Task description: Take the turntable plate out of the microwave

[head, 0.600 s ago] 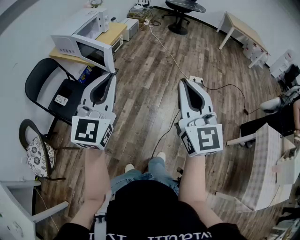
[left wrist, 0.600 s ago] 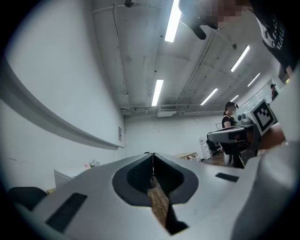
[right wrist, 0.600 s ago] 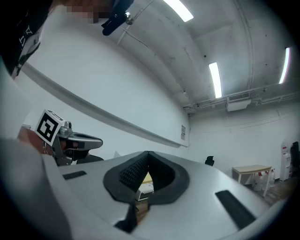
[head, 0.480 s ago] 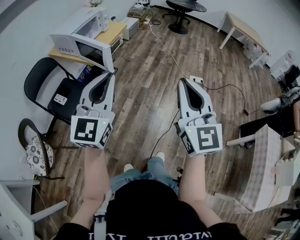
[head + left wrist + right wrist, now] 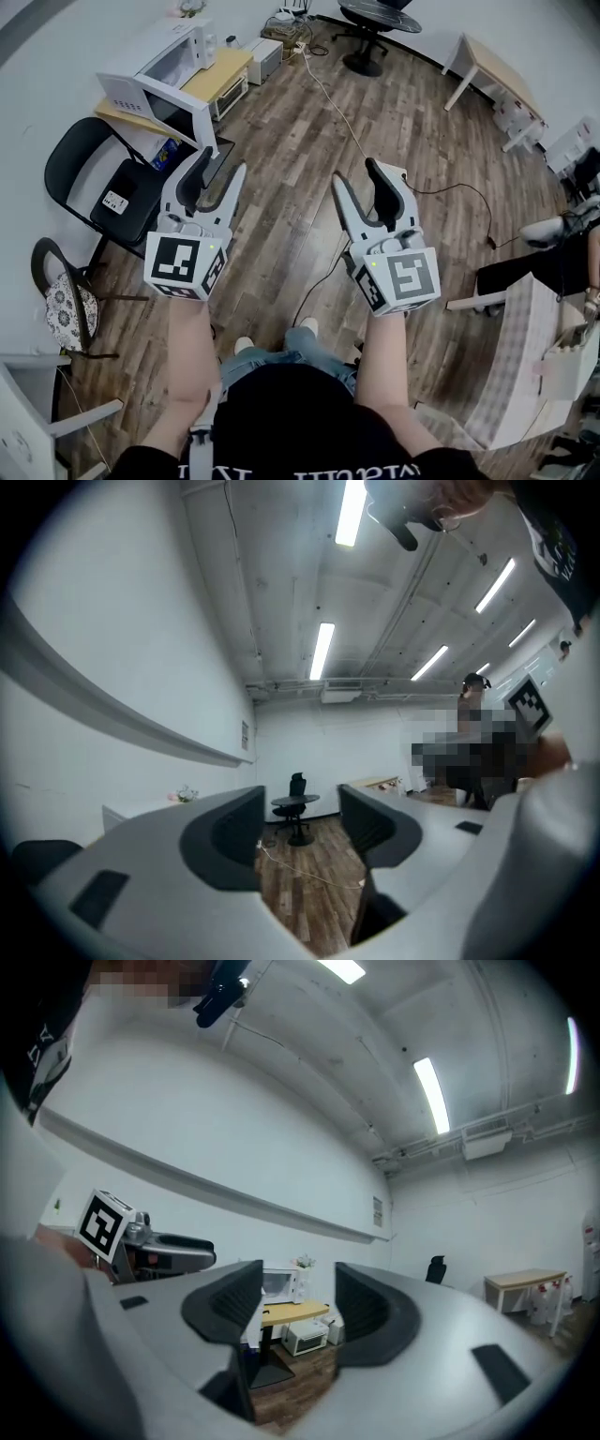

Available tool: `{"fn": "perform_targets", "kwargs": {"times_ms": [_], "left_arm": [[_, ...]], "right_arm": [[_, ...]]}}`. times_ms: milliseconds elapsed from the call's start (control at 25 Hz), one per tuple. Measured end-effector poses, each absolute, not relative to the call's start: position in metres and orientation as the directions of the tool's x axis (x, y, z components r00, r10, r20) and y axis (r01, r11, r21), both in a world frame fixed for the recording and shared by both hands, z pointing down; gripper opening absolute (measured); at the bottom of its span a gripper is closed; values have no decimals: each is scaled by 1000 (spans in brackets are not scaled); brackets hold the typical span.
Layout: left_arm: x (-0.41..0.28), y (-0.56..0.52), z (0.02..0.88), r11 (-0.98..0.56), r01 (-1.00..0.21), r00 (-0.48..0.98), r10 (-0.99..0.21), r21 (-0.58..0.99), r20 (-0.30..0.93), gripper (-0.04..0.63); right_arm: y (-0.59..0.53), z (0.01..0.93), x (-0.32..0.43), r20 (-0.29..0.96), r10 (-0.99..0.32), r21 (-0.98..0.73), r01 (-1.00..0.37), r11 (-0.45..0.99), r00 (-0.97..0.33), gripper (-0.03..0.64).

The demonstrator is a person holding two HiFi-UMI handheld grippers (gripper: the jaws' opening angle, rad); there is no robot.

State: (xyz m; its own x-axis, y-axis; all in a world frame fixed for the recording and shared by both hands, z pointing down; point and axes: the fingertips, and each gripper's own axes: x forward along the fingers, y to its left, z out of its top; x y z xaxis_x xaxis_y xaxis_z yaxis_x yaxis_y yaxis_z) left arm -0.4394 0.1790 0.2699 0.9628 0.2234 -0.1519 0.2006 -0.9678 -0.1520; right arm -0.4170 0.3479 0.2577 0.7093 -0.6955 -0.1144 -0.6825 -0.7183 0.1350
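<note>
A white microwave (image 5: 159, 58) stands on a yellow table (image 5: 220, 70) at the far left, its door (image 5: 173, 112) swung open. The turntable plate cannot be seen inside. Both grippers hover over the wooden floor, well short of the microwave. My left gripper (image 5: 220, 167) is open with nothing between its jaws; in the left gripper view my left gripper (image 5: 300, 822) frames only floor. My right gripper (image 5: 356, 175) is also open and empty. In the right gripper view my right gripper (image 5: 298, 1302) frames the microwave (image 5: 281, 1283) between its jaws.
A black folding chair (image 5: 103, 187) and a cushioned stool (image 5: 70, 314) stand left of my left gripper. A cable (image 5: 328, 94) runs across the floor toward an office chair (image 5: 375, 19). A wooden desk (image 5: 492, 61) sits far right. A small white appliance (image 5: 305, 1337) rests under the yellow table.
Both grippers' jaws have gone from closed together to spread apart. The view has shifted slightly, and the right gripper now angles more to the left.
</note>
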Motion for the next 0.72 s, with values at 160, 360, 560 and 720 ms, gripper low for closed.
{"fn": "perform_targets", "kwargs": {"times_ms": [160, 360, 560, 720], "left_arm": [[-416, 200, 280, -965, 198, 970, 218, -171, -106, 402], [-397, 209, 280, -983, 128, 983, 143, -127, -113, 405], [-383, 222, 281, -992, 47, 989, 63, -120, -132, 403], [-369, 229, 279, -997, 13, 986, 25, -73, -164, 403]], "right_arm": [[360, 265, -389, -96, -716, 75, -713, -698, 691, 327], [373, 271, -363, -66, -751, 56, -749, -661, 657, 331], [402, 263, -337, -117, -751, 69, -749, -659, 650, 330], [416, 270, -315, -95, -755, 41, -755, -654, 649, 330]]}}
